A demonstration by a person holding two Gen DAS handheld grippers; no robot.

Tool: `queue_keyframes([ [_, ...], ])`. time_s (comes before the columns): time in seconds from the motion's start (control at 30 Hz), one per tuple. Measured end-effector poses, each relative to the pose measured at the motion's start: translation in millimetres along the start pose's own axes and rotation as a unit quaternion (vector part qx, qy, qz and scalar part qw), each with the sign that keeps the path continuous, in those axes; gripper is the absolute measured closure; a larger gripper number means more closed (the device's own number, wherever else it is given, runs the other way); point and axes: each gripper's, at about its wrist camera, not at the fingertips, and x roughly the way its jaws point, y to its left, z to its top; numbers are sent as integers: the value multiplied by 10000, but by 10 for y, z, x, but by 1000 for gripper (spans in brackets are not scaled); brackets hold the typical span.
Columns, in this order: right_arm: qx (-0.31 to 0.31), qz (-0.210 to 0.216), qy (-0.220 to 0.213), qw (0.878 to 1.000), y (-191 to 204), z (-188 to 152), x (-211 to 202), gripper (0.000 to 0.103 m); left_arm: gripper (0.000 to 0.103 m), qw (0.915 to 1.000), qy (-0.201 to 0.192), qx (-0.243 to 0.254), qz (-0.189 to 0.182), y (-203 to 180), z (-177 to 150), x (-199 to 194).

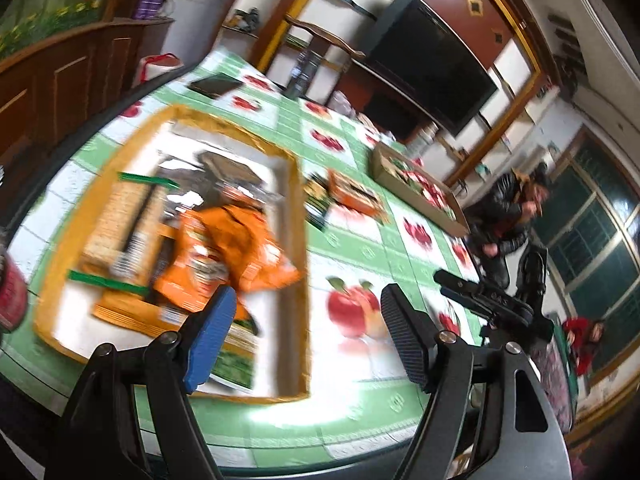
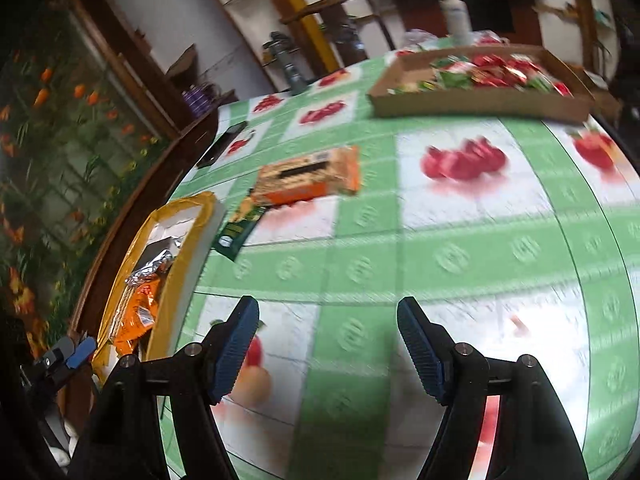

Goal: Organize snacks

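Note:
A yellow-rimmed white box [image 1: 298,216] on the table holds several snack packs, with an orange bag [image 1: 228,256] on top; it also shows in the right wrist view [image 2: 180,264]. My left gripper [image 1: 308,332] is open and empty, just right of the box's near corner. An orange cracker pack [image 2: 308,178] and a dark green packet [image 2: 238,230] lie on the cloth past the box. My right gripper [image 2: 328,344] is open and empty above the tablecloth, well short of them. It also appears in the left wrist view [image 1: 488,300].
A flat cardboard tray [image 2: 472,102] of red and green sweets stands at the far side. A dark phone [image 2: 222,144] lies near the table's left edge. A white pump bottle [image 2: 456,8] and a chair [image 2: 332,4] are behind. A red can [image 1: 10,292] is at left.

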Motion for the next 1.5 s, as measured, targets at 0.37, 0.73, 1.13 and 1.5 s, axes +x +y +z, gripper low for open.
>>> queue_keyframes([
  [0.37,224,153,-294,9992,-289,-193,-188,26,28,9963,480,707,-47,-571,-213,232],
  [0.73,390,230,-202,9988,-408,-231,-89,24,28,9928,651,995,149,-721,-311,445],
  [1.13,379,21,-500,9980,-387,-242,-188,24,28,9851,293,1461,863,-765,-332,354],
  [1.5,417,-78,-521,9977,-396,-249,-203,24,28,9734,61,1728,1500,-824,-372,235],
])
